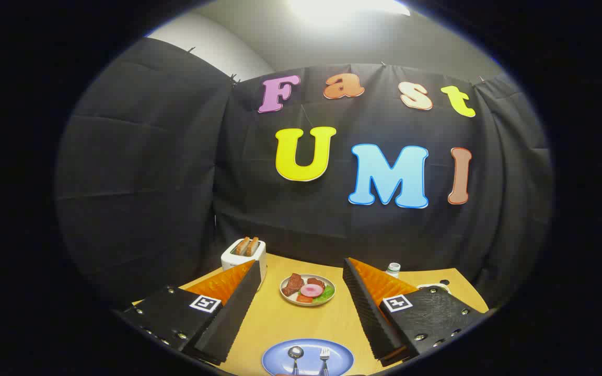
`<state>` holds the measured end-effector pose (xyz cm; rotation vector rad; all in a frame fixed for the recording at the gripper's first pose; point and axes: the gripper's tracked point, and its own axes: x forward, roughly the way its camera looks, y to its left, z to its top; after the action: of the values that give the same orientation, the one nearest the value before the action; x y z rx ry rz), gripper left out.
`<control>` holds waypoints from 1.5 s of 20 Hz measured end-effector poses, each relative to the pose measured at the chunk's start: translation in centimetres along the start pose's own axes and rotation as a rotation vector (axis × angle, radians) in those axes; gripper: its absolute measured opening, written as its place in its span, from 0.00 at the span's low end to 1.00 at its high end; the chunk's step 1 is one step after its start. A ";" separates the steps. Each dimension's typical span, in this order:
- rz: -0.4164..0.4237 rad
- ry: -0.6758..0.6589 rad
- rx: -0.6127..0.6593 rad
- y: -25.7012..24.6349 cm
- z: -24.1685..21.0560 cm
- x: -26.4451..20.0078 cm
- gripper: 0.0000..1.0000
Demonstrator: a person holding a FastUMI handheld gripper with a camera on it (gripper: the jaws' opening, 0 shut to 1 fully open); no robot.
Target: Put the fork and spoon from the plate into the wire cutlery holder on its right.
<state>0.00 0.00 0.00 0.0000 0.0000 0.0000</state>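
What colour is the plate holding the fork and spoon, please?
Blue plate, seen in the gripper view, between the open tongs.

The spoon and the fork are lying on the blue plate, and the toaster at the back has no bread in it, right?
Not quite. The gripper view shows two slices of bread standing in the toaster. The rest holds: the spoon and fork lie side by side on the blue plate. The gripper is open, its fingers spread wide with nothing held.
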 end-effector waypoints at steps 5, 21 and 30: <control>-0.132 0.056 -0.007 -5.0 -2.3 -2.5 0.97; -0.199 0.343 -0.014 -6.7 -12.6 -4.6 0.97; -0.159 0.586 -0.007 -6.2 -19.9 -4.9 0.97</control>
<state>-4.86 -6.25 -19.94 -0.0075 0.5861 -0.1585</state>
